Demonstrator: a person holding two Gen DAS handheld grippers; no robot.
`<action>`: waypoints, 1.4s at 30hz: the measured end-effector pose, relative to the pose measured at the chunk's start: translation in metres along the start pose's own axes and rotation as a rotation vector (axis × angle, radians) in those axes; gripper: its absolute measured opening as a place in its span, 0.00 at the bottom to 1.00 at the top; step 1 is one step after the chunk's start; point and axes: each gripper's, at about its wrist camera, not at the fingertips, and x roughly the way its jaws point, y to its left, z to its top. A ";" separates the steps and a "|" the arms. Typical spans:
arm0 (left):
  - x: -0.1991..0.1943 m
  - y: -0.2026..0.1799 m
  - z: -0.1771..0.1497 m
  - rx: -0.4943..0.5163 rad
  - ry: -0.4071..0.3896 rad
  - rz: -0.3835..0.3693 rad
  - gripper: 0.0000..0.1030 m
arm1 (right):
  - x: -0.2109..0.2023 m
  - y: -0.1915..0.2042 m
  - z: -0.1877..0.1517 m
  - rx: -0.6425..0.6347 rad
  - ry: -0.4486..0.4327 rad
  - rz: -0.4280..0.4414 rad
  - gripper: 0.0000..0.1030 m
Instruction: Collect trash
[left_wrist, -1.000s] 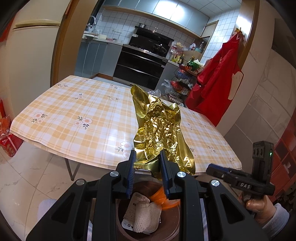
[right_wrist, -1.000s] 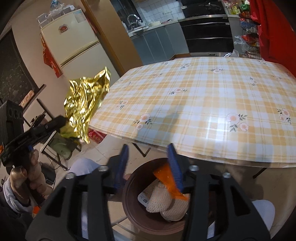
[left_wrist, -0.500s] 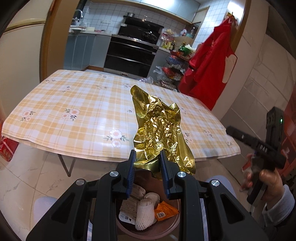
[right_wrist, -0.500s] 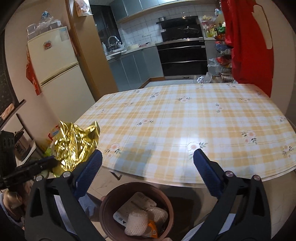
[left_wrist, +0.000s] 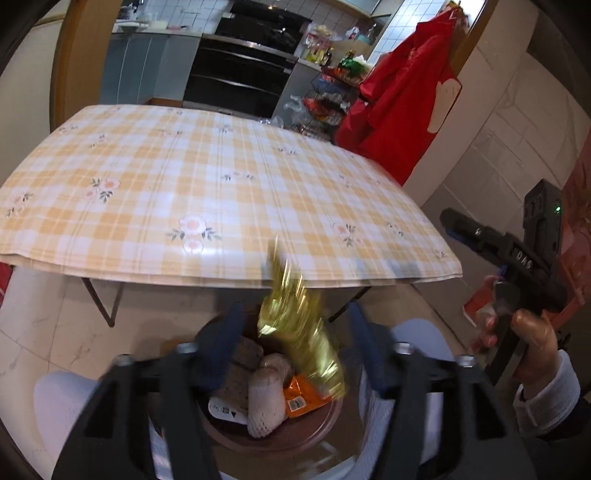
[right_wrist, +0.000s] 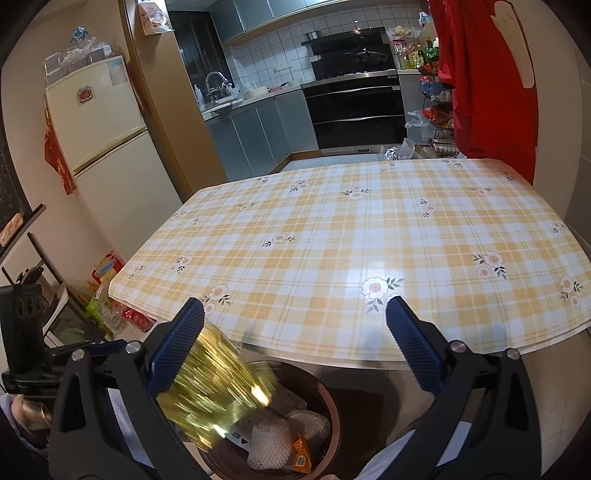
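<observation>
**Gold foil over the bin, both grippers above it**

Table (right_wrist: 369, 236): yellow-and-white check cloth with flower prints, top bare. Its near edge overhangs the bin; open floor shows under and to either side of it in the left wrist view.

Fridge (right_wrist: 107, 147): cream, two doors, a small red-framed sticker on the upper door, writing too small to read.

Bin (left_wrist: 273, 437): round, brown, below the table's near edge, between pale trouser knees. Holds a white foam net (left_wrist: 264, 400), an orange wrapper (left_wrist: 299, 397) with a barcode, and a printed paper pack, text unreadable.

Left gripper (left_wrist: 291, 343): jaws opening, blurred, a clear gap each side of the foil; pads not pressing on it.

Right gripper (right_wrist: 295, 347): jaws at their widest, blue ribbed pads, nothing between them. In the left wrist view its side bears the letters "DAS" and a green light, a hand (left_wrist: 524, 339) on its handle.

Foil (left_wrist: 299, 332): crumpled gold sheet, motion-blurred, hanging free between the left jaws directly above the bin mouth, lower end near the rubbish.
</observation>
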 end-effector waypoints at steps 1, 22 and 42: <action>0.002 0.001 -0.001 -0.001 0.006 0.004 0.63 | 0.001 0.000 0.000 0.000 0.002 -0.002 0.94; -0.018 0.000 0.024 0.066 -0.078 0.194 0.94 | -0.007 0.014 0.011 -0.058 -0.017 -0.052 0.94; -0.106 -0.045 0.103 0.200 -0.383 0.293 0.94 | -0.069 0.048 0.067 -0.178 -0.144 -0.155 0.94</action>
